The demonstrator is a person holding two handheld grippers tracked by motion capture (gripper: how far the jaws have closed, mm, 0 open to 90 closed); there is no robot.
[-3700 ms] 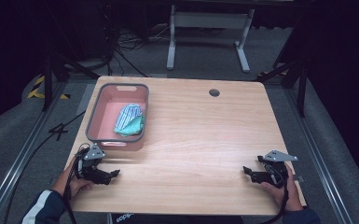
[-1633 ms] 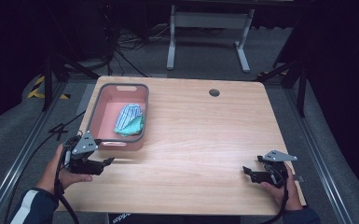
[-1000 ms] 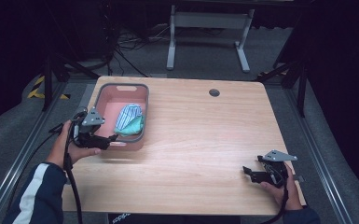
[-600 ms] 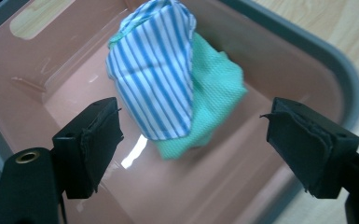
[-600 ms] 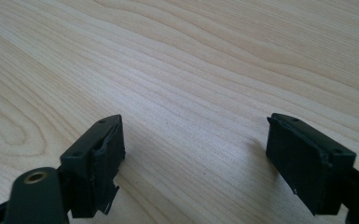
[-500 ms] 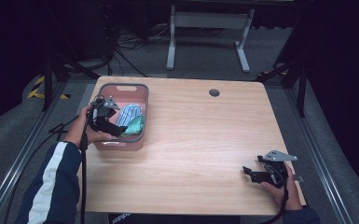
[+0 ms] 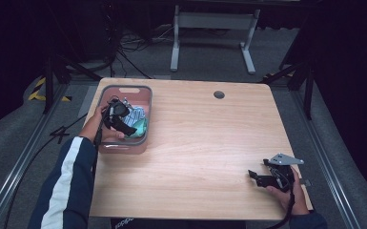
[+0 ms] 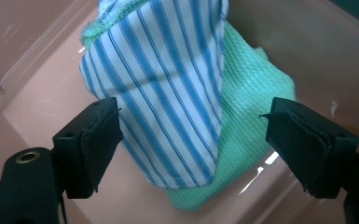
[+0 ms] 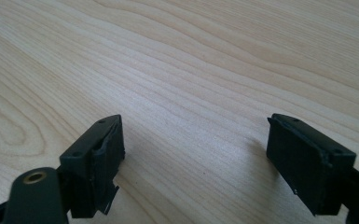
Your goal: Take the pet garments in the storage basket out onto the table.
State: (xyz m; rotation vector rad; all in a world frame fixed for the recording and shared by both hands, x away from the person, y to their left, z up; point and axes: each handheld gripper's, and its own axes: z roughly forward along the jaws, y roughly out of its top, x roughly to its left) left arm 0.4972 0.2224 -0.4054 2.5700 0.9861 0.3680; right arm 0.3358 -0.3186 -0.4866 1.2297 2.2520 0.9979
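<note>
A pink plastic basket [image 7: 124, 144] stands at the table's left side. Inside lie a blue-and-white striped cloth [image 7: 134, 114] and a green mesh cloth [image 7: 142, 127] under it. My left gripper [image 7: 127, 126] reaches down into the basket over them. In the left gripper view its jaws have just been opening; the left gripper [image 8: 191, 135] stands open, the striped cloth [image 8: 168, 93] and green cloth [image 8: 254, 93] between and beyond the pads, untouched. My right gripper [image 7: 253, 175] rests low at the front right, and the right gripper [image 9: 193, 154] is open over bare wood [image 9: 191, 56].
The wooden table [image 7: 209, 138] has a round cable hole [image 7: 219, 94] near its far edge. The basket's pink wall [image 8: 37, 42] rises close on both sides of my left gripper. Behind the table a metal stand [image 7: 209, 28] and cables sit on the floor.
My left hand has travelled from the table's front left corner up and over the basket rim, then down onto the cloths. The right hand has stayed put.
</note>
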